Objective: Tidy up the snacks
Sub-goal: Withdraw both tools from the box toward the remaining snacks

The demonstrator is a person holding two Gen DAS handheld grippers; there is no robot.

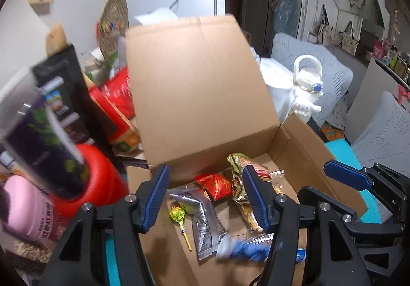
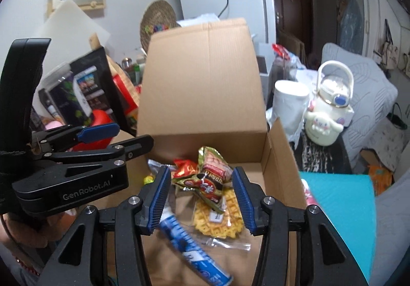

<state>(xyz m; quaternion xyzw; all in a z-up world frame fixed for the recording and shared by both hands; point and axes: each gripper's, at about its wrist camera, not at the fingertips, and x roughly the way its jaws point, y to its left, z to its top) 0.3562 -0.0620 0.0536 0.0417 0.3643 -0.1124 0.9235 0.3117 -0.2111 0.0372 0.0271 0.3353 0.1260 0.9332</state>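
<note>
Hovering over the open cardboard box (image 2: 205, 75), the left gripper (image 1: 206, 198) and the right gripper (image 2: 202, 198) both have their jaws spread wide and hold nothing. Inside the box lie the snacks: a red packet (image 1: 217, 184), a silver packet (image 1: 205, 229), a lollipop (image 1: 178, 216), a crinkled green-and-red packet (image 2: 210, 178), a bagged yellow waffle (image 2: 220, 219) and a blue wrapper (image 2: 194, 255). The box lid stands upright at the back. A white cartoon bottle (image 2: 329, 111) stands outside to the right.
</note>
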